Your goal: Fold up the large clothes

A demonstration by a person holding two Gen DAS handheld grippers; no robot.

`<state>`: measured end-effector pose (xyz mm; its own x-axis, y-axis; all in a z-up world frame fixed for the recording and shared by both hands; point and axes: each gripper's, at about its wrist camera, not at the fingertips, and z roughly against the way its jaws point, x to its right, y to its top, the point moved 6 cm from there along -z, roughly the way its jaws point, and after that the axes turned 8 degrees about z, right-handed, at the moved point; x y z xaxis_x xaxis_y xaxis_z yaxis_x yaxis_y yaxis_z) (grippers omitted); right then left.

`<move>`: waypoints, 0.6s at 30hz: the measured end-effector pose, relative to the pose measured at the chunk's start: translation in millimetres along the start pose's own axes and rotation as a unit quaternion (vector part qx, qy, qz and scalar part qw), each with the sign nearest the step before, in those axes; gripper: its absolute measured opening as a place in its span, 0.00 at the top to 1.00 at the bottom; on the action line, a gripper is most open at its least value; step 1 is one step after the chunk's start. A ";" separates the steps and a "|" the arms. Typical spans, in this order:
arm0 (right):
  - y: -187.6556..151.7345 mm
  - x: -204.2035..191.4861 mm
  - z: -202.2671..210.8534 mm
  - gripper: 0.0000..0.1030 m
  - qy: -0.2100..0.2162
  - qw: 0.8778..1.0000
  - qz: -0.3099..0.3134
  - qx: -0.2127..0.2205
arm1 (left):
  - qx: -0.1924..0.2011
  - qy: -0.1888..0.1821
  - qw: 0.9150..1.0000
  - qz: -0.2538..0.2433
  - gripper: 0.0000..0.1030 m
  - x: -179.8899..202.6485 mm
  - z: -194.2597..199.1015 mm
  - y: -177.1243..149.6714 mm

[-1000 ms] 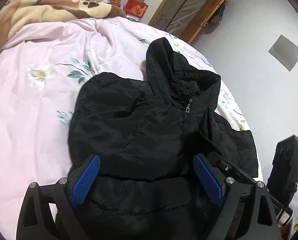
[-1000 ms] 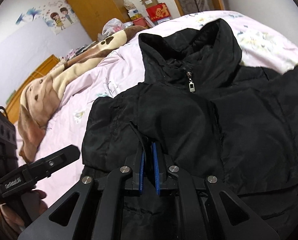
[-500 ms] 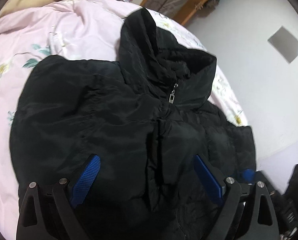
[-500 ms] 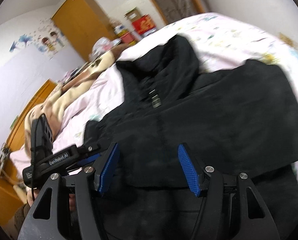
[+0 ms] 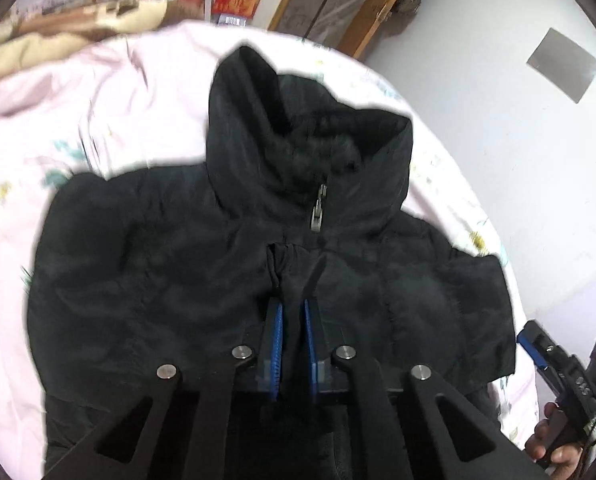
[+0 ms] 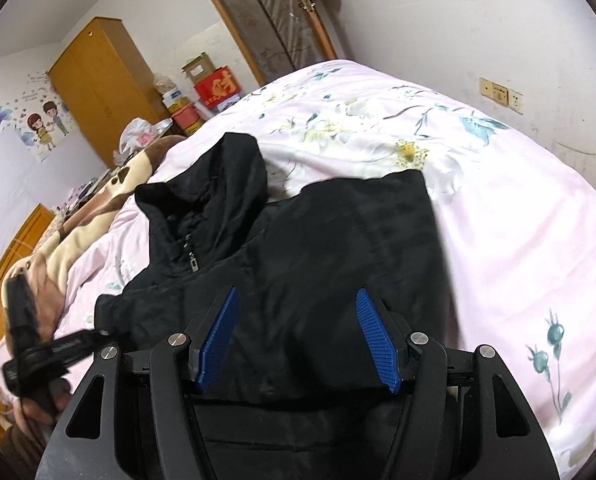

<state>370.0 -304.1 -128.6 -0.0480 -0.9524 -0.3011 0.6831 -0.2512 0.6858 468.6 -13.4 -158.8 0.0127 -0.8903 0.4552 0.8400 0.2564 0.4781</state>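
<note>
We have the black hooded jacket [image 5: 178, 280] lying front-up on the bed [image 6: 517, 240], spread over the pink flowered quilt, its hood [image 5: 282, 120] pointing away from us toward the far end and its zipper pull [image 5: 317, 216] on the centre line. Its long axis runs straight out from us, hood far and hem near, so both tools come at it from the hem end. Our left hand-held gripper [image 5: 294, 320] is clenched on a pinch of black fabric on the centre line just below the zipper pull, the cloth bunched up between the blue pads [image 5: 276, 340]. Our right hand-held gripper [image 6: 298, 336] hangs released over the jacket's right half, the pads wide apart with nothing caught between them; the folded-in sleeve edge [image 6: 417, 220] lies ahead of it, toward the bare quilt. We judge the left one the nearer to the work, since it already has cloth, and the next move probably turns on carrying that pinch along or across the long axis. Beyond the bed stand a wooden wardrobe [image 6: 102, 80] and a red box [image 6: 218, 88].
</note>
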 end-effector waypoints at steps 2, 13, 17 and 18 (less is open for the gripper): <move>0.0 3.8 0.2 0.40 -0.003 1.000 -0.002 0.002 | 0.025 -0.005 1.000 0.009 0.92 -2.8 15.3 12.7; 4.2 -8.9 -21.9 0.40 -0.027 0.999 0.046 -0.008 | 0.047 0.037 0.997 0.051 0.92 -55.6 27.2 26.4; 1.0 -7.0 -39.4 0.40 -0.056 0.995 0.080 -0.023 | 0.036 0.060 0.996 0.055 0.92 -69.6 13.6 11.7; 0.9 -5.0 -45.1 0.40 -0.066 0.993 0.092 -0.028 | 0.034 0.064 0.996 0.059 0.91 -73.3 10.7 9.0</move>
<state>403.6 -291.7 -156.3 -0.0110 -0.9966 -0.0816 0.7285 -0.0639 0.6820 469.4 58.2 -179.8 0.1821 -0.8922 0.4134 0.7904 0.3829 0.4782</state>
